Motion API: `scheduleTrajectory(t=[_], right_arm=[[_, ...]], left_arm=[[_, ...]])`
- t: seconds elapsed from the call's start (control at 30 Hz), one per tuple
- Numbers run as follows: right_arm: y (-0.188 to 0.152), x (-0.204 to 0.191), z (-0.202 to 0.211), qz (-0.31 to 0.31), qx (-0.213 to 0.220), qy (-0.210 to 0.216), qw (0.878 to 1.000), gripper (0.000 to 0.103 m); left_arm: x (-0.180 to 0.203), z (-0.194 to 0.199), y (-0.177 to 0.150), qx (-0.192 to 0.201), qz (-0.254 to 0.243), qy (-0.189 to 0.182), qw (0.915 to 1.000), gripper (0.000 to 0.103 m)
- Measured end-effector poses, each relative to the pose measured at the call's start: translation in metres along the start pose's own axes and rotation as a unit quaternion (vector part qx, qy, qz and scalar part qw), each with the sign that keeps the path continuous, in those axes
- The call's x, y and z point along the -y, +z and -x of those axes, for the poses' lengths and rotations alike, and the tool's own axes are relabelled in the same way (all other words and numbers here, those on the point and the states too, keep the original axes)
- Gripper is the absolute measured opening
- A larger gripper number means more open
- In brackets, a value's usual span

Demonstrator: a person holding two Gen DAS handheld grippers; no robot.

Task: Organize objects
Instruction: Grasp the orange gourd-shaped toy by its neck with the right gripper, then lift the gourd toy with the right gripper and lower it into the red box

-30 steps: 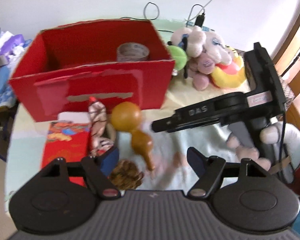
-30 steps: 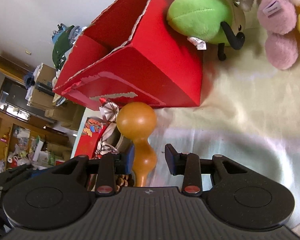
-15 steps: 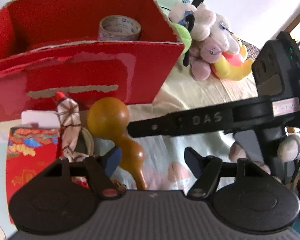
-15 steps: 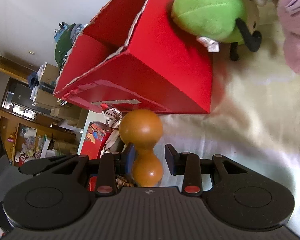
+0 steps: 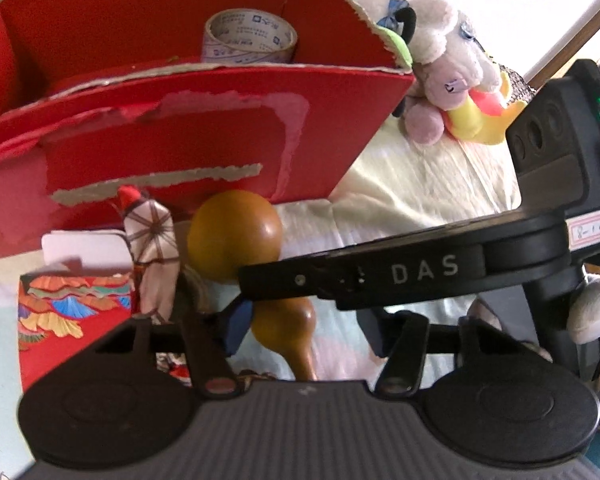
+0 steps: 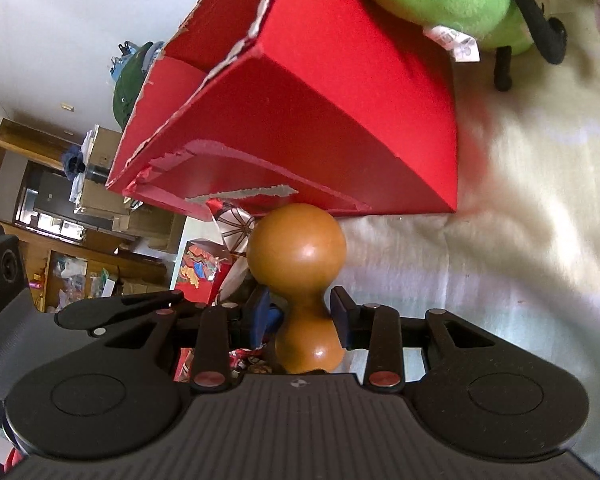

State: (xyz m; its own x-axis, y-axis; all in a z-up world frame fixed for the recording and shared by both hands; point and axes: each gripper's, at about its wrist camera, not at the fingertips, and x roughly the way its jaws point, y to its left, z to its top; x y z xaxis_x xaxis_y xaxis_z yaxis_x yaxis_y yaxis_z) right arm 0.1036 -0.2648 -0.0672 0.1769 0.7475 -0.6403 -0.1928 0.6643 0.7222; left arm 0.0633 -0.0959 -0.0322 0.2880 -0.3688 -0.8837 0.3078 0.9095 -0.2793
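An orange-brown wooden gourd (image 5: 236, 232) stands tilted in front of the red cardboard box (image 5: 204, 140). My right gripper (image 6: 300, 316) is shut on the gourd (image 6: 296, 248) at its waist, and its long black finger crosses the left wrist view. My left gripper (image 5: 306, 330) is low over the gourd's small bulb. Its jaws are closing: the left pad is at the bulb, while the right pad is still apart from it. The left gripper's fingers (image 6: 120, 308) reach in from the left in the right wrist view. A tape roll (image 5: 248, 36) lies inside the box.
A folded patterned mini umbrella (image 5: 152, 256), a white card (image 5: 84, 244) and a red patterned packet (image 5: 72, 308) lie left of the gourd. Plush toys (image 5: 448, 64), one of them green (image 6: 452, 0), sit right of the box (image 6: 340, 120) on the pale cloth (image 6: 520, 220).
My left gripper came down and closer to the box and the gourd, and its jaws narrowed. The right gripper's pads now sit at the gourd's waist, and the gourd stands more upright.
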Motion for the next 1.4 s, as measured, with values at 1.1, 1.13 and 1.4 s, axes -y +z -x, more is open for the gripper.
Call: scheduleTrajectory(t=[1.1,1.13,1.4], right_arm=[[-0.059,0.045,0.091,-0.039,0.04,-0.012,0.998,0.029],[-0.06,0.044,0.092,-0.032,0.035,-0.011,0.999,0.029],[-0.068,0.03,0.076,0.036,-0.019,-0.023,0.999,0.034]], left_arm=[[0.085,0.015,-0.008,0.01,-0.099,-0.042,0.9942,0.051],[0.083,0.02,-0.01,0.011,-0.096,-0.04,0.9945,0.051],[0.085,0.012,-0.025,-0.024,-0.096,-0.042,0.9943,0.056]])
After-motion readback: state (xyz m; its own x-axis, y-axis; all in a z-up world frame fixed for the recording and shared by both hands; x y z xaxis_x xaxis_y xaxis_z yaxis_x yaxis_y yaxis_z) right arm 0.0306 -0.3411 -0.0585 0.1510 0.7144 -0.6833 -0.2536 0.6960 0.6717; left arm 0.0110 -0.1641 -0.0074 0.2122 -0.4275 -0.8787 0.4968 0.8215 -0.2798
